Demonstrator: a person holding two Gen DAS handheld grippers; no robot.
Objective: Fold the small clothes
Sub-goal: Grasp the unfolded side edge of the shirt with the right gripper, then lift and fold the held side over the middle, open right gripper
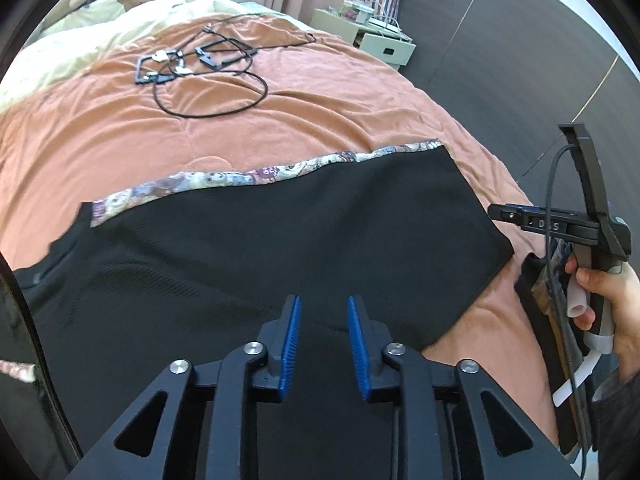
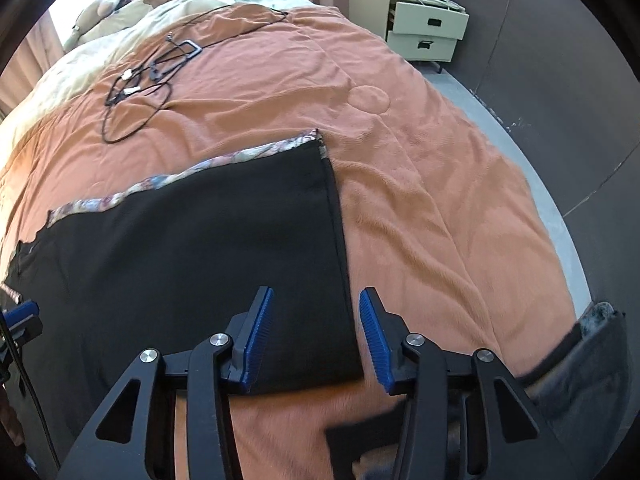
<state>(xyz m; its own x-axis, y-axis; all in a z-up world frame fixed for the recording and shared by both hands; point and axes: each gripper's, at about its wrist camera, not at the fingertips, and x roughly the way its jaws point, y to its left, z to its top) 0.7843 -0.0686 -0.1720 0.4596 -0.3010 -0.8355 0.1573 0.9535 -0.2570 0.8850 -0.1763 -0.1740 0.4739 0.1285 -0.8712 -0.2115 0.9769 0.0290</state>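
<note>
Claws first: left claw (image 1: pixel 323 334) partly spread over the near part of the black garment (image 1: pixel 260 248), blue pads (image 1: pixel 291 336) clear of the cloth, nothing pinched. Right claw (image 2: pixel 316 336) also partly spread, straddling the garment's near right corner, edge running up between the pads, no squeeze yet as far as visible.

Garment spread flat on the orange blanket (image 2: pixel 420 200), patterned trim (image 1: pixel 248 174) along the far edge. Looks partway folded already, can't say how many layers. Tangle of cables (image 1: pixel 200 76) well beyond, on the far side of the blanket. Nightstand (image 2: pixel 424 28) off the far right.

Possible trouble: grabbing only the top layer, so the fold comes up lopsided. Also snagging fuzzy blanket along with the corner, dragging everything. Uneven lift between both sides, trim ending up crooked.
</note>
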